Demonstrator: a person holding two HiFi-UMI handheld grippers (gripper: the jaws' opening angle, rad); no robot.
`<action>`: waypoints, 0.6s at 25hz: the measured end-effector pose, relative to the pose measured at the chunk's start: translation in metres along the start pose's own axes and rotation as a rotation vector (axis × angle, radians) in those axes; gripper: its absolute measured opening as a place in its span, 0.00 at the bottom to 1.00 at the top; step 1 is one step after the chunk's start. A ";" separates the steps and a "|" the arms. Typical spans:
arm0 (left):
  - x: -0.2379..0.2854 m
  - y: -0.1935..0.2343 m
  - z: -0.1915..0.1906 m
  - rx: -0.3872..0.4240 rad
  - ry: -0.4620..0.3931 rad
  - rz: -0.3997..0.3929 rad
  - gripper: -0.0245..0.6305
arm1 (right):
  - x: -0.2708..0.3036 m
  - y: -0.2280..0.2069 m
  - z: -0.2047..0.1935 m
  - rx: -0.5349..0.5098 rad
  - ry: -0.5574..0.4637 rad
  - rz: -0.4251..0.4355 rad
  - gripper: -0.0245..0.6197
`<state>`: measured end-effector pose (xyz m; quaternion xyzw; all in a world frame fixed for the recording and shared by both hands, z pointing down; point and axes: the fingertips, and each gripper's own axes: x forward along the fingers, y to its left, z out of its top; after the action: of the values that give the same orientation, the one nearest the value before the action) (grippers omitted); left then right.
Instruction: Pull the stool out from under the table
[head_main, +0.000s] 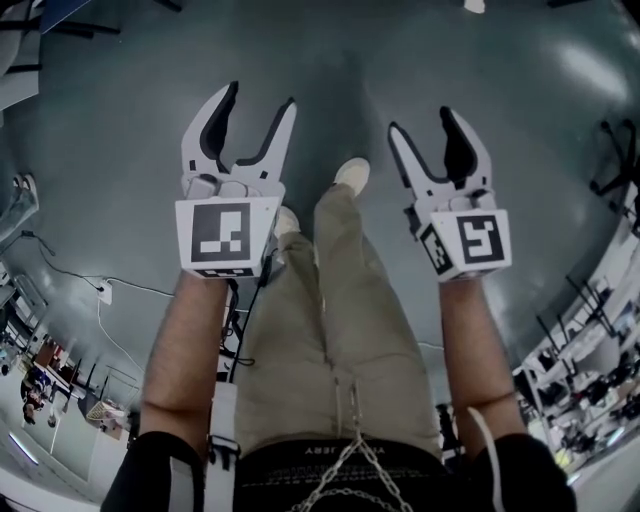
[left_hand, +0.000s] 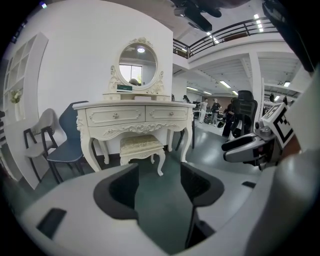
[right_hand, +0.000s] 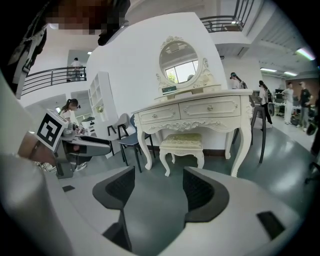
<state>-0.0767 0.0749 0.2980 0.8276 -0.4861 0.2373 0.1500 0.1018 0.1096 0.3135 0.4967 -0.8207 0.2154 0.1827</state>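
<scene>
A cream carved stool with a patterned cushion stands tucked under an ornate cream dressing table that carries an oval mirror. Both lie some distance ahead across the floor. My left gripper is open with nothing between its jaws. The right gripper also stands open and empty. The head view shows both held out side by side above the floor, with neither stool nor table in it.
A blue chair and a white chair stand left of the table against the white wall. People and desks fill the room at the right. Grey floor lies ahead. My legs show below.
</scene>
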 end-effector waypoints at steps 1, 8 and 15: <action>0.002 0.000 0.002 0.011 0.003 -0.002 0.41 | 0.000 -0.003 0.001 0.001 0.000 0.000 0.47; 0.013 0.028 0.014 -0.016 0.013 0.068 0.41 | 0.001 -0.017 0.017 -0.017 0.003 0.029 0.47; 0.020 0.020 0.015 -0.030 0.033 0.093 0.41 | 0.008 -0.038 0.018 -0.029 0.023 0.052 0.47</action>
<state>-0.0822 0.0431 0.2967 0.7978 -0.5250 0.2501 0.1592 0.1304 0.0785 0.3096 0.4700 -0.8342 0.2140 0.1935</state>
